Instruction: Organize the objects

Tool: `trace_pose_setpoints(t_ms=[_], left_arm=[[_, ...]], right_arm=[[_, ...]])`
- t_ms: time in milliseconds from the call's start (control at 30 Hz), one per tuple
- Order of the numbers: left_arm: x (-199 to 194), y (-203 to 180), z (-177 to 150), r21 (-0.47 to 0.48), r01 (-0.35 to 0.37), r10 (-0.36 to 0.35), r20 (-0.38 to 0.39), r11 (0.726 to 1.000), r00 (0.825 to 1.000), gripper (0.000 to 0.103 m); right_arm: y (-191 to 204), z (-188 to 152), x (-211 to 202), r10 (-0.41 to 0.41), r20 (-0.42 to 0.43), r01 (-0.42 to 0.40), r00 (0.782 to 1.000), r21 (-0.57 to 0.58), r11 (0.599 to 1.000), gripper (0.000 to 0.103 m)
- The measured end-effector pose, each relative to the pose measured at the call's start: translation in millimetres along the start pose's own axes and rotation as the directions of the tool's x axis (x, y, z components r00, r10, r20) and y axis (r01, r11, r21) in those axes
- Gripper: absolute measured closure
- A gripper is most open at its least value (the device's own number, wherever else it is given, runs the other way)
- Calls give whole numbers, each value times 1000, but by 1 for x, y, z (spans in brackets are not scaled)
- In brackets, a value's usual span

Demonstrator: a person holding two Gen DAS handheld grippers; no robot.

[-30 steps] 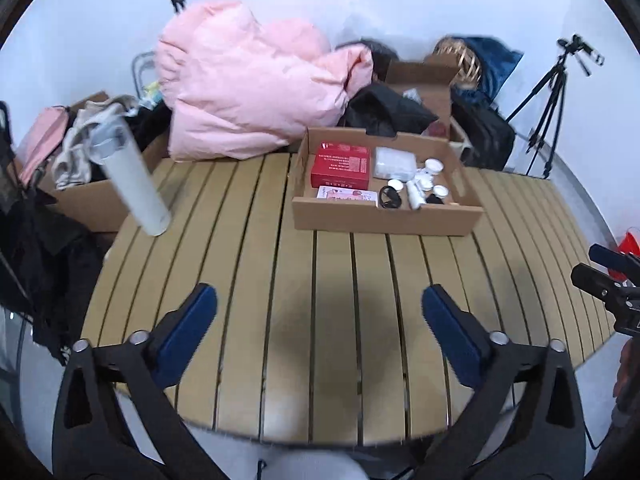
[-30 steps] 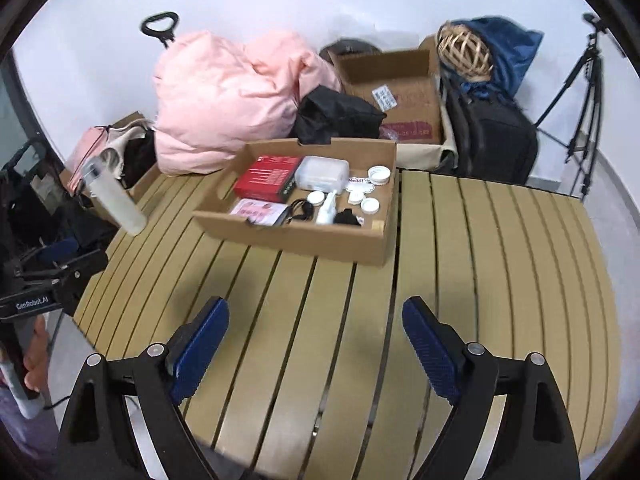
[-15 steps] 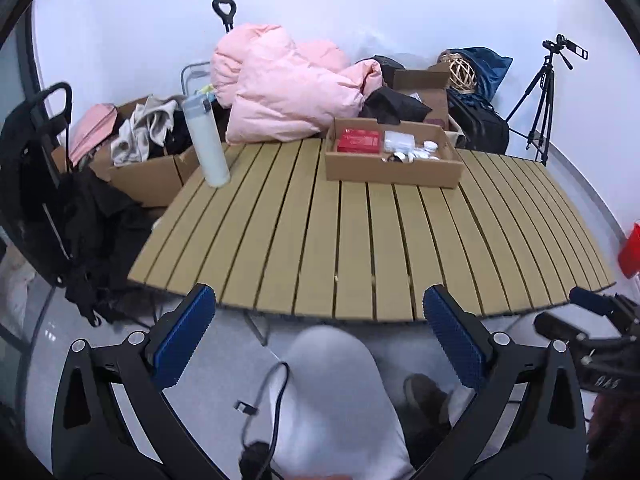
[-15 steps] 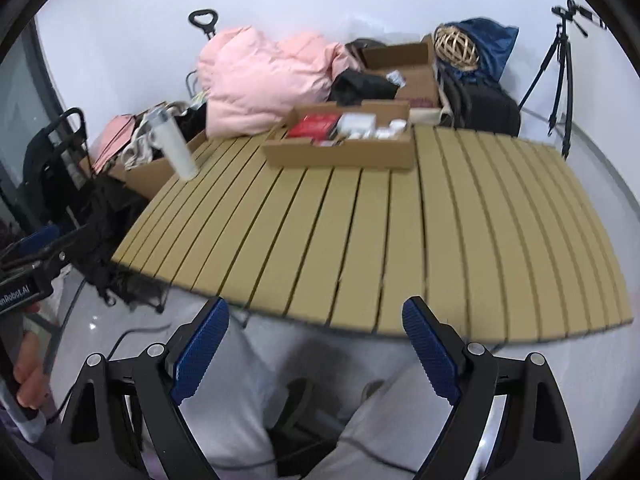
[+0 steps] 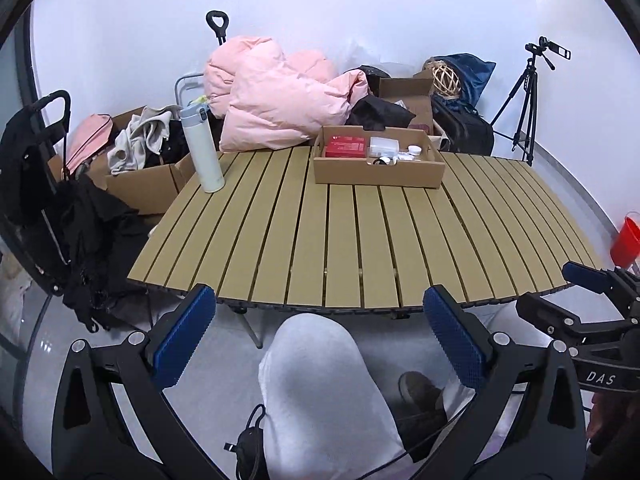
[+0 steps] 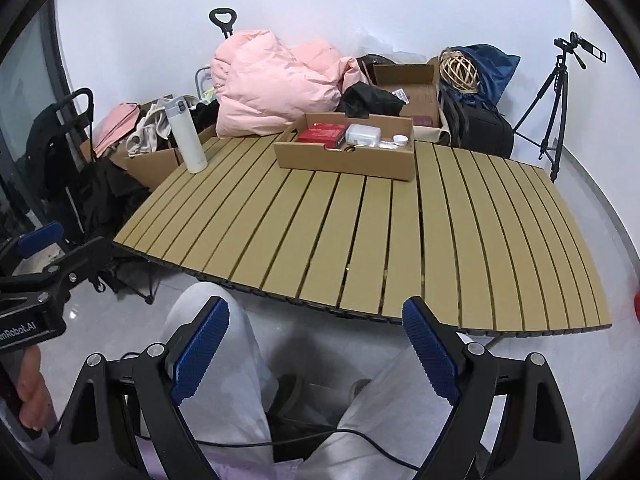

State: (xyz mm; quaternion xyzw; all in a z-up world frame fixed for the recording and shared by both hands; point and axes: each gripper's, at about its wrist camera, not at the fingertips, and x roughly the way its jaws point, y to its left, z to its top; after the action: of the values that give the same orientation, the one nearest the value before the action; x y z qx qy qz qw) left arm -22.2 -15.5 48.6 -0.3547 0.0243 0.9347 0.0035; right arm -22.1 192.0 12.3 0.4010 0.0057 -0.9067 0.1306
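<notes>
A shallow cardboard box stands at the far side of the slatted wooden table. It holds a red box, a clear plastic case and several small white jars. A white bottle stands upright at the table's far left corner. My left gripper is open and empty, held off the table's near edge above the person's knee. My right gripper is open and empty, also short of the near edge.
Behind the table lie a pink duvet, cardboard boxes with clothes, a dark backpack and a woven ball. A tripod stands at the right, a black trolley at the left, a red bucket on the floor.
Both grippers have pulled back from over the table to below and in front of its near edge. The person's legs have come into view. Both stay open and empty.
</notes>
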Motion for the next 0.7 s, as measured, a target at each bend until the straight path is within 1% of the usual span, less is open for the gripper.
trace_pose_setpoints(t_ms=[400,700], left_arm=[[3,-7,-2,18,8,-8,-17,1000,1000,0],[4,-5,-2,17,7,-7,-22,1000,1000,0]], right_arm=[[-4,0,3,-1,1,1,1000,13,1000,12],[-7,-1,6,-2,-7,2,1000,23,1000,12]])
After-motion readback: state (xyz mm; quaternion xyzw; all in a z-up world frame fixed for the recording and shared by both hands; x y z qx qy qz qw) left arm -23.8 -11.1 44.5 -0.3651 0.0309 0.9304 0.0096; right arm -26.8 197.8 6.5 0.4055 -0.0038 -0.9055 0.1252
